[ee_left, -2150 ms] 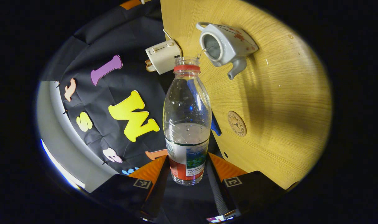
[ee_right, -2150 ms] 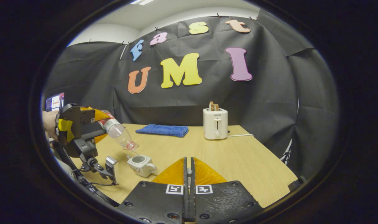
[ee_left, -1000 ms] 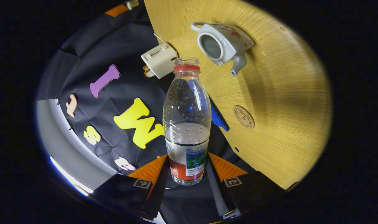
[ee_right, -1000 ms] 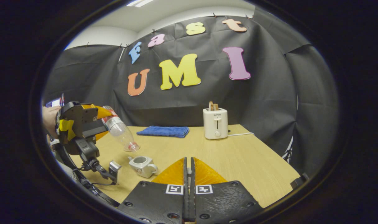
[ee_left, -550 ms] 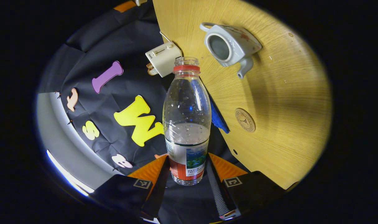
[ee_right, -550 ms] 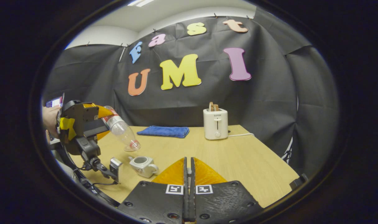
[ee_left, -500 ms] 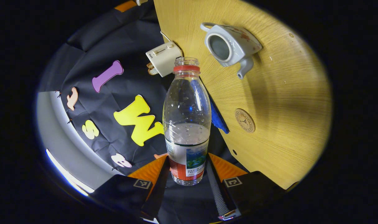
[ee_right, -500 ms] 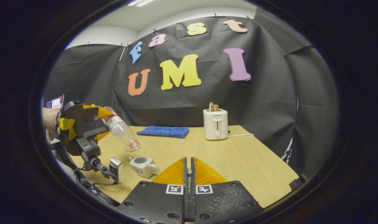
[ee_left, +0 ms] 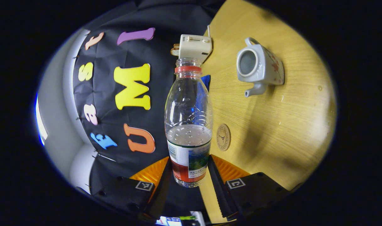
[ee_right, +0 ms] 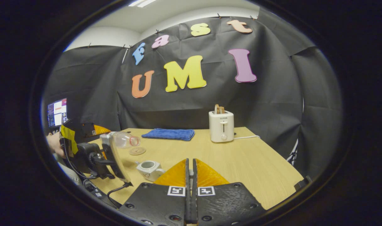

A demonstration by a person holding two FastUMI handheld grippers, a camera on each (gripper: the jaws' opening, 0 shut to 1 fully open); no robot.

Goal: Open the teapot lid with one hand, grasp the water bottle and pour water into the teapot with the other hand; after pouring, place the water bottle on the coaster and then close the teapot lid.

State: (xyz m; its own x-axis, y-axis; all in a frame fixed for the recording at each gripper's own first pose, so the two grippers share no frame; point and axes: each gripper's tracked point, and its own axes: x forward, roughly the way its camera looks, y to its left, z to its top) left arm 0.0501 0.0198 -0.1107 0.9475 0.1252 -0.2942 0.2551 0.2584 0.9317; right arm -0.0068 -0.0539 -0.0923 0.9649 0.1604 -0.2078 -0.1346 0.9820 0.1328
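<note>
My left gripper [ee_left: 189, 163] is shut on the lower part of a clear water bottle [ee_left: 188, 110] with a red neck ring, no cap and some water inside. In the right gripper view this bottle [ee_right: 124, 140] lies nearly level in the air, above the round coaster [ee_right: 137, 151]. The white teapot [ee_left: 258, 67] stands open on the wooden table, its mouth bare, beyond the coaster [ee_left: 223, 141]. My right gripper [ee_right: 190, 171] hovers shut above the table near the teapot [ee_right: 150, 168]. What lies under its tips is hidden.
A white toaster [ee_right: 221, 126] and a folded blue cloth [ee_right: 168, 134] sit at the table's far edge [ee_right: 178, 128]. A hand [ee_right: 54, 142] holds the left gripper [ee_right: 93, 153] at the table's left side, with a screen [ee_right: 56, 112] behind it.
The pouring stream has stopped. The left gripper has swung the bottle up from mouth-down to nearly level and carried it off the teapot toward the coaster. The right gripper stays put.
</note>
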